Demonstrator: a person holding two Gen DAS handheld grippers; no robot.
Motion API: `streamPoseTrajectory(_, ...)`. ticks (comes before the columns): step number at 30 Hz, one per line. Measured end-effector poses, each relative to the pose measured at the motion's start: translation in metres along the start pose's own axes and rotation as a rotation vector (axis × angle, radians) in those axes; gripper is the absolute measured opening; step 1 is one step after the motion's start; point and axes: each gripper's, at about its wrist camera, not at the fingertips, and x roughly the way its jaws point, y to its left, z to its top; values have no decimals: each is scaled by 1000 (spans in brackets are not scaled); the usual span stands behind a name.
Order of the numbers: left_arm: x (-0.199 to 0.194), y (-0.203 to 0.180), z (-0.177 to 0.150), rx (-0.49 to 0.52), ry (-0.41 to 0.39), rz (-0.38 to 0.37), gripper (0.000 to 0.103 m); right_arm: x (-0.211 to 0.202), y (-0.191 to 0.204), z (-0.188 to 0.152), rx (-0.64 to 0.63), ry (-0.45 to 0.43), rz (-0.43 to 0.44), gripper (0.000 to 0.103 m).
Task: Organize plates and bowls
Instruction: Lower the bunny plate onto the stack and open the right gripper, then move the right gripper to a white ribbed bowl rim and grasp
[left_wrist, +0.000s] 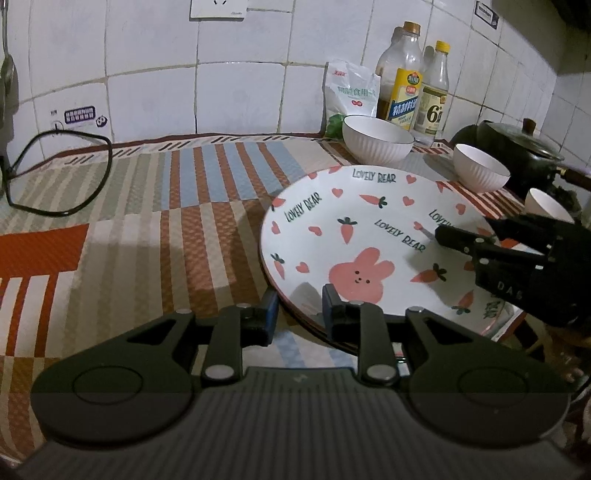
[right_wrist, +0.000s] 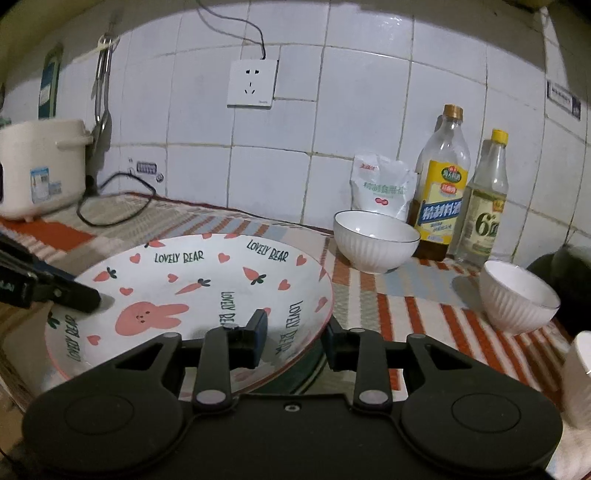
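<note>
Both grippers' jaws astride plate (left_wrist: 369, 236) rim

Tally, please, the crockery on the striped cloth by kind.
Bunny-print plate: 1
White ribbed bowls: 2
White vessel cut off at the edge: 1
Total: 4

The plate (right_wrist: 192, 280) and ribbed white bowls (right_wrist: 375, 242) look like glossy glazed ceramic. A woven, matt striped cloth (left_wrist: 155, 206) covers the worktop. The wall tiles (right_wrist: 351, 110) are smooth and shiny; the bottles (right_wrist: 441, 184) clear plastic with paper labels.
</note>
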Motion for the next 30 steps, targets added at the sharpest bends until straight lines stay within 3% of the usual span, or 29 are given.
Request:
streamPoseTrajectory(12, -2, -6, 2, 19, -9, 22, 23, 6, 1, -2, -64, 21, -11, 44)
streamPoseTrajectory(15, -9, -11, 1, 39, -36, 40, 27, -6, 1, -3, -85, -9, -10, 45)
streamPoseTrajectory(16, -13, -13, 1, 47, -49, 43, 29, -12, 0, -2, -86, -24, -2, 46)
streamPoseTrajectory(19, -26, -17, 2, 61, -76, 51, 48, -33, -2, 1, -73, -53, 37, 53)
streamPoseTrajectory(25, -55, -34, 0, 108, -116, 64, 62, -72, -9, 9, -14, -66, 102, 57)
streamPoseTrajectory(30, -81, -50, -4, 137, -127, 42, 68, -103, -15, 16, 5, -53, 136, 61)
